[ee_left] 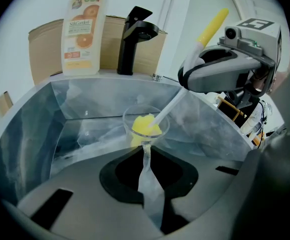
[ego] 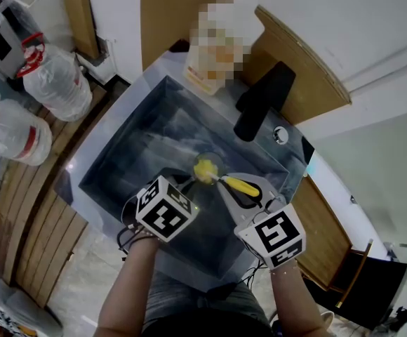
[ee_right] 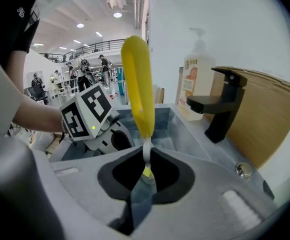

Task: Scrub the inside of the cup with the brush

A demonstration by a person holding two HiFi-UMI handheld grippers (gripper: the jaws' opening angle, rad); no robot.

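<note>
Over grey sink [ego: 119, 146], left gripper [ego: 188, 185] is pinching clear cup [ego: 207, 168] by its near side, jaws almost together, keeping it inside basin. Yellow sponge head of brush [ego: 235, 183] is sitting inside cup, white shaft slanting up and right to yellow handle. Right gripper [ego: 254, 196] is clamping that shaft just below handle, jaws tight on it. Soap bottle [ee_left: 82, 34] and black faucet [ego: 263, 100] are standing on rim behind.

Large hall, mock wash station: sink [ego: 116, 154], black faucet [ego: 263, 101], soap bottle [ee_left: 82, 34]; people [ee_right: 93, 69] behind.
</note>
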